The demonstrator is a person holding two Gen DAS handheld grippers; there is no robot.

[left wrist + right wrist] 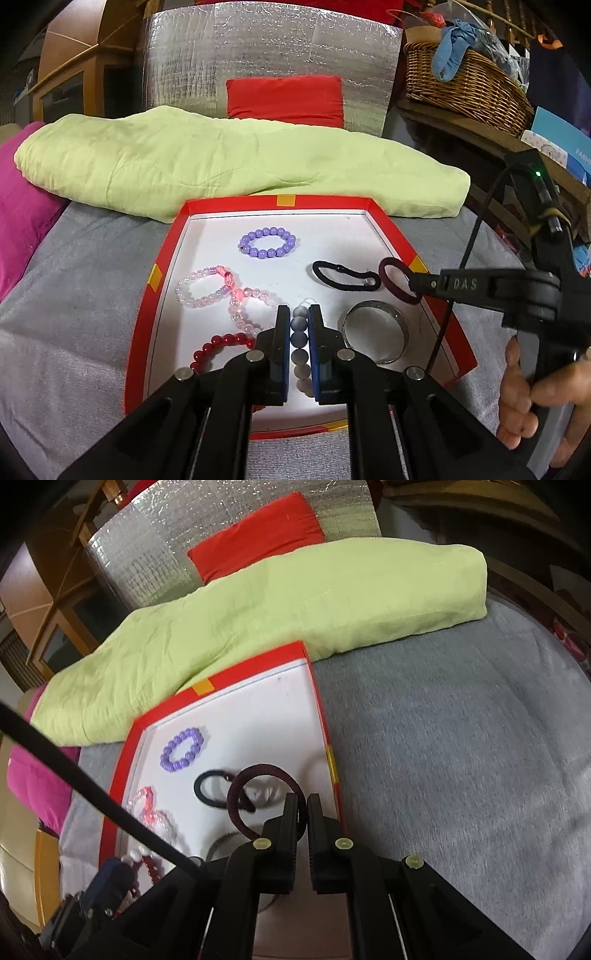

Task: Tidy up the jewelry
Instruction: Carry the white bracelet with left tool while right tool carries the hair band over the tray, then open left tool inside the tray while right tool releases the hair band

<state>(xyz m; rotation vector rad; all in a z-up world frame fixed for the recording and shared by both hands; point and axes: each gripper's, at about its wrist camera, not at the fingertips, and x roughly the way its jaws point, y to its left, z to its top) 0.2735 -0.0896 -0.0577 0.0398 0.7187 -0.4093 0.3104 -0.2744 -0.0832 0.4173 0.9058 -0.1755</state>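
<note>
A shallow red box lid (146, 295) with a white floor lies on a grey bed cover (74, 314), a folded lime-green quilt (221, 162) against its far edge. In the left wrist view, at the lid's 9 o'clock lies a twisted pink bead bracelet (225, 291), with a red bead bracelet (218, 349) at 7 o'clock and a purple bead bracelet (267, 242) at 12 o'clock. The left tongs (298, 325) are clamped on a grey bead bracelet (299, 339) near 6 o'clock. A black hair tie (345, 276) and a silver bangle (375, 330) lie toward 3 o'clock. At the lid's right edge, the right tongs (303, 805) are clamped on a maroon hair tie (255, 794), held above the floor.
</note>
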